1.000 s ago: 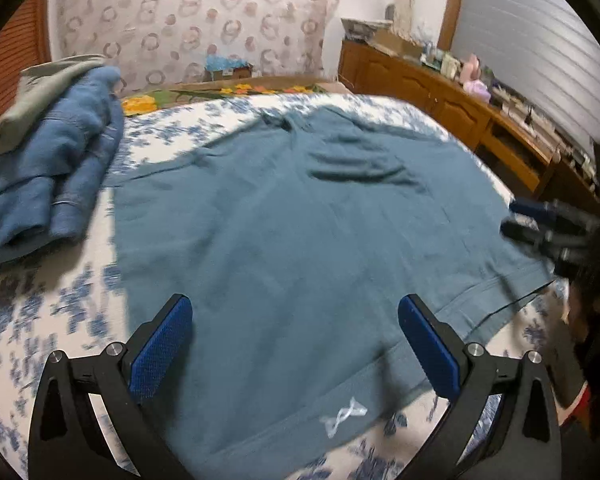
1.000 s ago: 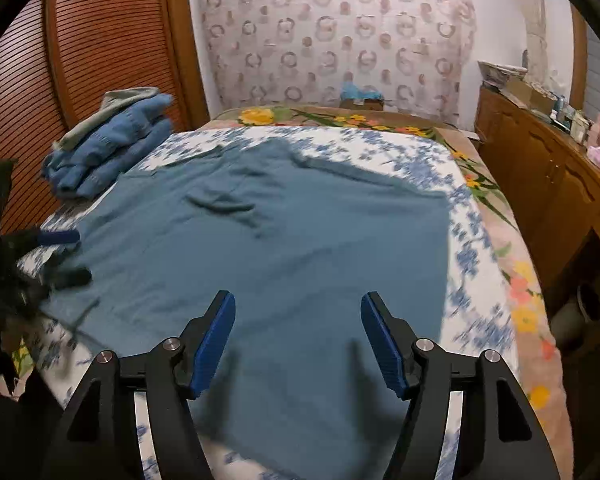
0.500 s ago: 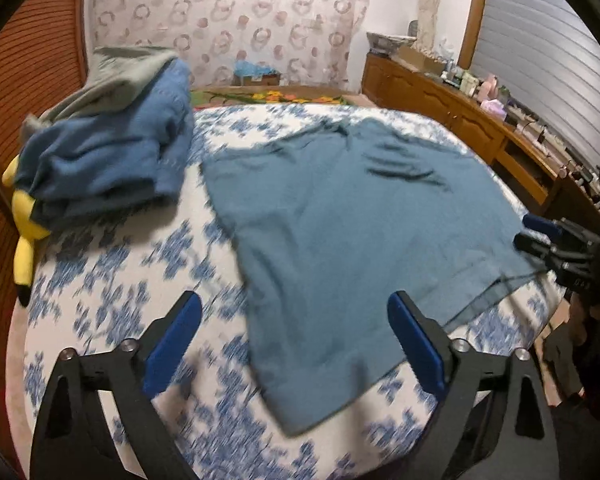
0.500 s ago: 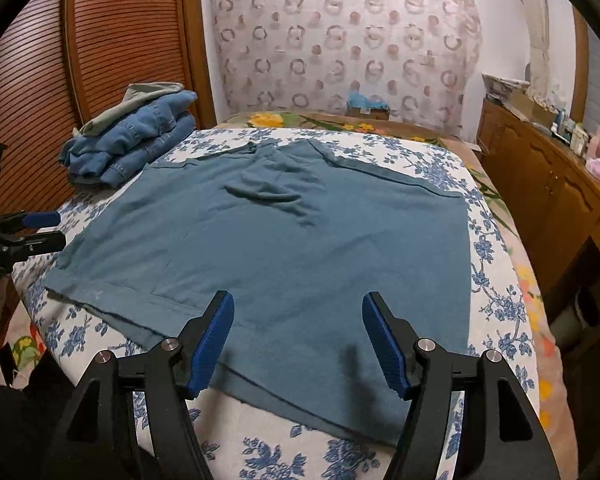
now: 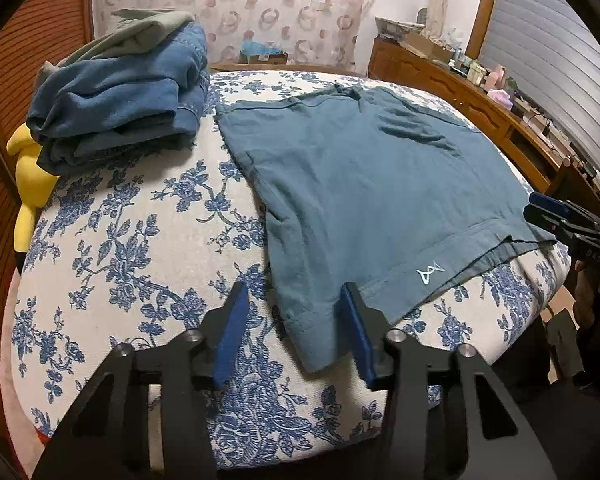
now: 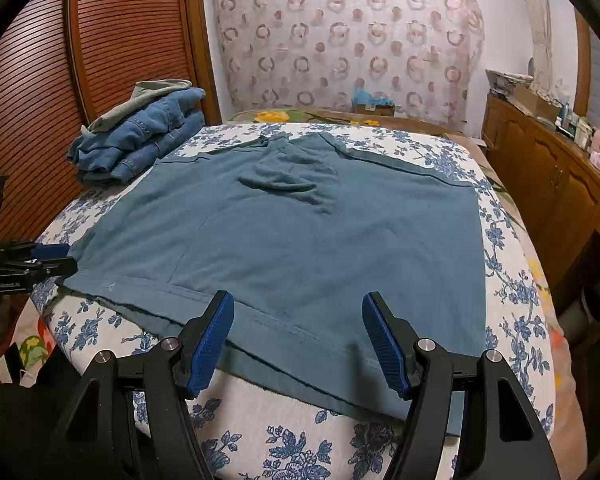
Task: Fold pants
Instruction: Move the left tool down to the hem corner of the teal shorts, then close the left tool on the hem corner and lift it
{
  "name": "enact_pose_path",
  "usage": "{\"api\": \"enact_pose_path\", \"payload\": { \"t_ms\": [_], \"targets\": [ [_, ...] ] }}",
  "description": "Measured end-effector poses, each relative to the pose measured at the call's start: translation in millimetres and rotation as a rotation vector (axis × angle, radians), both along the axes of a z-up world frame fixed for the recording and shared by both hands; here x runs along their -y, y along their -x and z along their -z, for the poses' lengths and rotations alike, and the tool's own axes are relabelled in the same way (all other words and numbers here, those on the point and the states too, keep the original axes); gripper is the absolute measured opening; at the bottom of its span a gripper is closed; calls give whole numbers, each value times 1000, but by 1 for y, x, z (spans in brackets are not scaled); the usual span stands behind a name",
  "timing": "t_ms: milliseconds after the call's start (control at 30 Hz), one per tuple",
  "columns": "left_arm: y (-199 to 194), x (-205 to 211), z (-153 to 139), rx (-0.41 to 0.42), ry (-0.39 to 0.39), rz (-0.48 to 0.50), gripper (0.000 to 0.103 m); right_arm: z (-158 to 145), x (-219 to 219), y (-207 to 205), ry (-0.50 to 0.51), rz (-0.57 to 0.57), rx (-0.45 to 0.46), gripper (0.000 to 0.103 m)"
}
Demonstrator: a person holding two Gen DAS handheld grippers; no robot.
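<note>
On the bed, the soft, limp pants look best gripped at a hem corner. The left tongs are closing around the near left corner, not yet pinching; the right tongs hover half open, empty, over the near hem.

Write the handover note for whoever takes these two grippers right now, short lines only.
Left gripper: jaws closing around the near left corner of the teal pants; cloth lies between them, not yet pinched.
Right gripper: jaws open, over the near hem toward the right side, gripping nothing.
Pants: spread flat on the floral bed, white logo near the hem.
Pile of folded jeans sits at the far left of the bed.
Done: pants laid out.
Left: grip both near corners, make every fold.
</note>
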State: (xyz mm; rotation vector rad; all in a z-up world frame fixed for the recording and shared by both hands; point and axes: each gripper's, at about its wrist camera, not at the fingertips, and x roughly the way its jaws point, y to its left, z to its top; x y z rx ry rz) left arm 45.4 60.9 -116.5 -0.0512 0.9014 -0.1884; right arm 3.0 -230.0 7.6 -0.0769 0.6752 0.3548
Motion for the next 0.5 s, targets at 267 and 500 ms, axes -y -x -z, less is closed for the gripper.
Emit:
{"api": "enact_pose_path", "payload": {
  "t_ms": [267, 500],
  "targets": [
    [-2, 2, 2, -3, 0, -4, 43, 4, -3, 0, -7, -11, -6, 69],
    [-1, 3, 3, 11, 13, 11, 27, 7, -6, 0, -11, -27, -4, 72]
  ]
}}
